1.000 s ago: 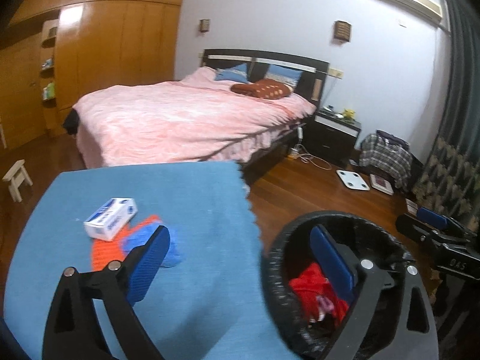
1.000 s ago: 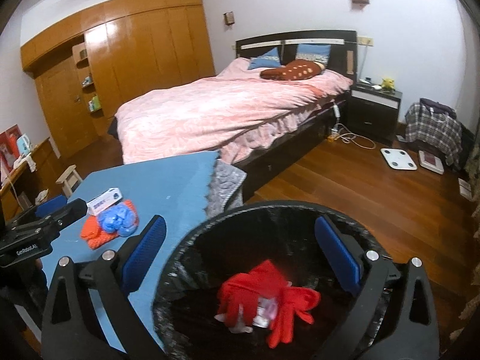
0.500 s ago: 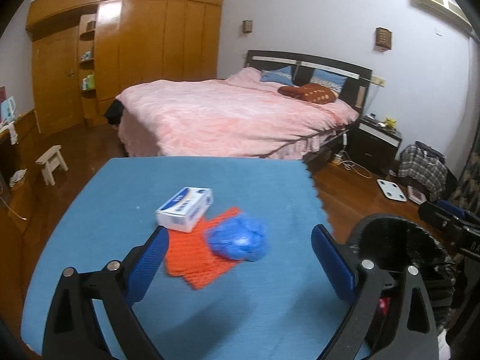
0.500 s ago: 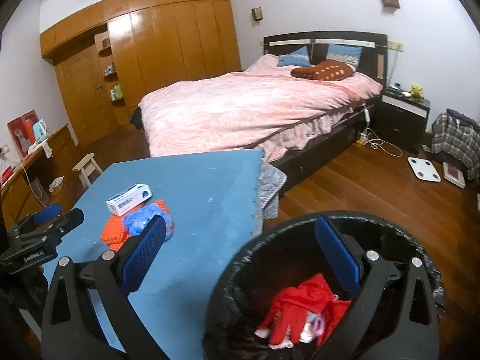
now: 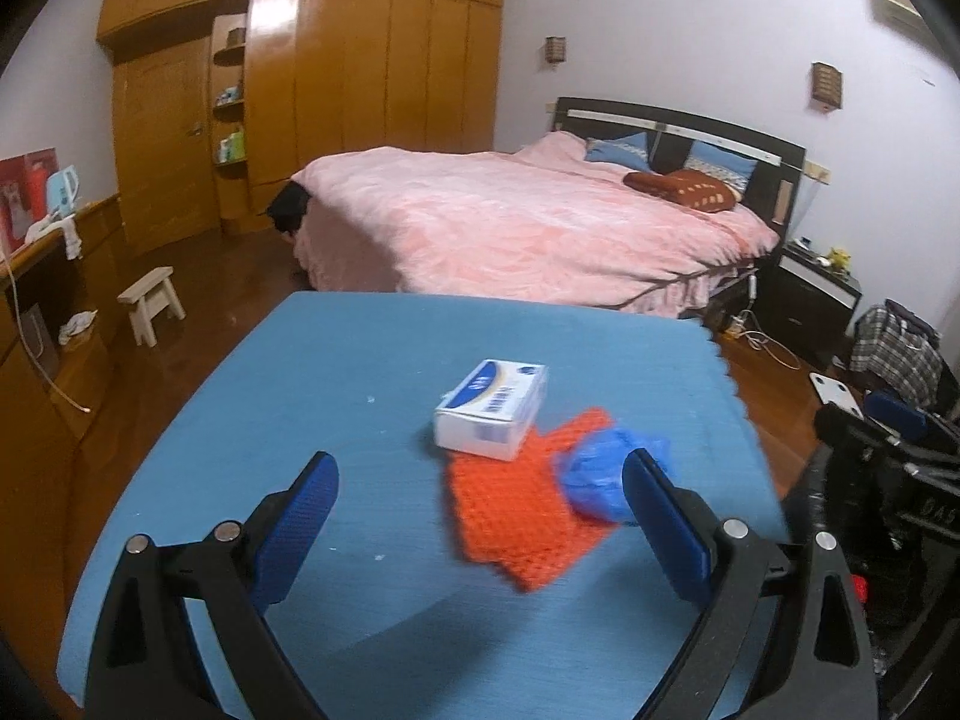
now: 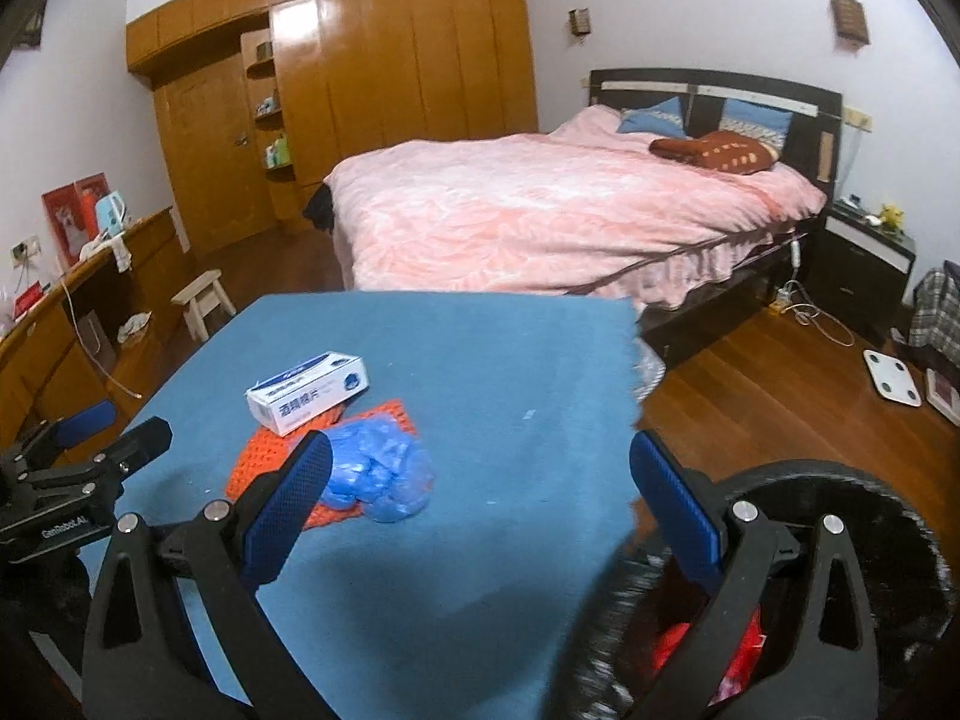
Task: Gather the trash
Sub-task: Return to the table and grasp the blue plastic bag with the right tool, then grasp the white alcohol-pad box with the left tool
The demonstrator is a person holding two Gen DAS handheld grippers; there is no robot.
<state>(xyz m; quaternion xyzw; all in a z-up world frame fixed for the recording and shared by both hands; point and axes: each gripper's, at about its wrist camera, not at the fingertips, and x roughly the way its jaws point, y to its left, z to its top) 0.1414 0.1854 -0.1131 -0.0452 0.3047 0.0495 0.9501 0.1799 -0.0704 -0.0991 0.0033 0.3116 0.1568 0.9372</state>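
On the blue table lie a white and blue box, an orange net mat and a crumpled blue plastic bag. The box rests partly on the mat. My left gripper stands open over the table, just short of the mat. My right gripper is open too, with the blue bag by its left finger. A black-lined bin at the table's right edge holds red trash. The left gripper and the right gripper each show in the other view.
A pink bed stands behind the table, a wooden wardrobe at the back left. A small stool, a side desk, a black nightstand, cables and a white scale sit around on the wooden floor.
Both grippers have swung left from over the bin to over the table. The box, mat and blue bag now sit near the middle of both views; the bin has slid right.
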